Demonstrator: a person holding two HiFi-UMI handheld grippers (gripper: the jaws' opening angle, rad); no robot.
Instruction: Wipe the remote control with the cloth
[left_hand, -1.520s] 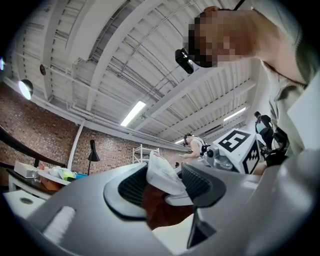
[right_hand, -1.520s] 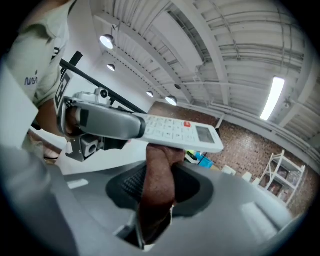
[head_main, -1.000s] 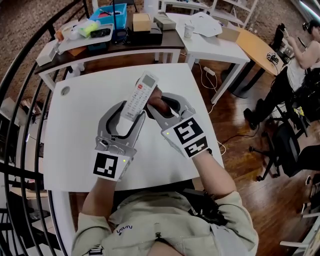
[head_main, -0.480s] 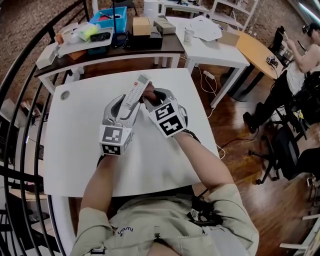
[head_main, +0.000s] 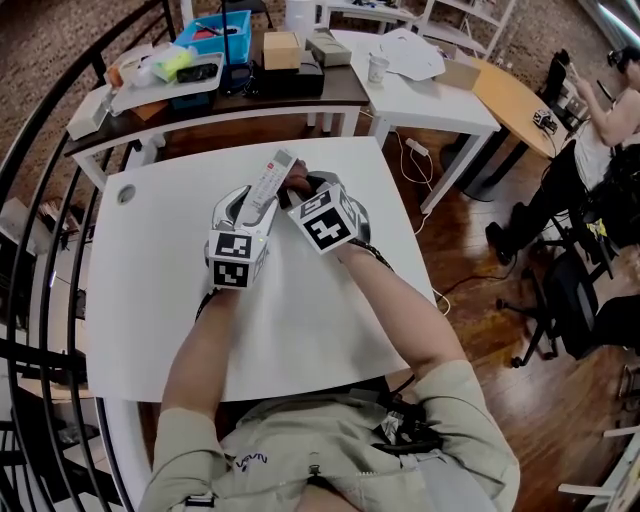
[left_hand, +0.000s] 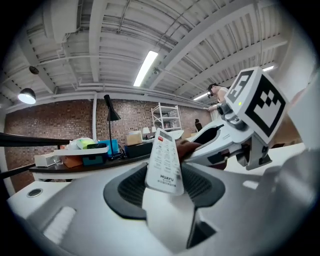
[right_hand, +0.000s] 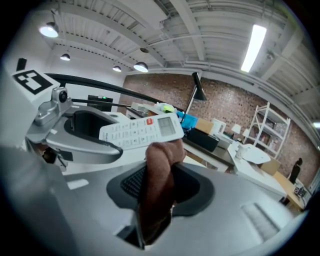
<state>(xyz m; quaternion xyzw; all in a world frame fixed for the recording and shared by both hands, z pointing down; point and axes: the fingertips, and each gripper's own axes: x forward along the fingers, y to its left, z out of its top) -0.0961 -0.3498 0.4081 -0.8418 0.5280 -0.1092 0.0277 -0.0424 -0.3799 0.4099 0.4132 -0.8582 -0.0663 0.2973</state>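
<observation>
White table (head_main: 150, 300), left gripper (head_main: 250, 207) over its 12 o'clock half, jaws clamped on the low end of the remote (head_main: 270, 178), right gripper (head_main: 303, 193) at its 3 o'clock, jaws pinching a brown cloth (head_main: 298, 181), remote tilted upward, cloth seemingly touching the remote's 3 o'clock edge

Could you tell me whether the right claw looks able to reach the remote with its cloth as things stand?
Probably yes: the cloth in the right claw appears to touch the remote, held up by the left claw; nothing lies between.
</observation>
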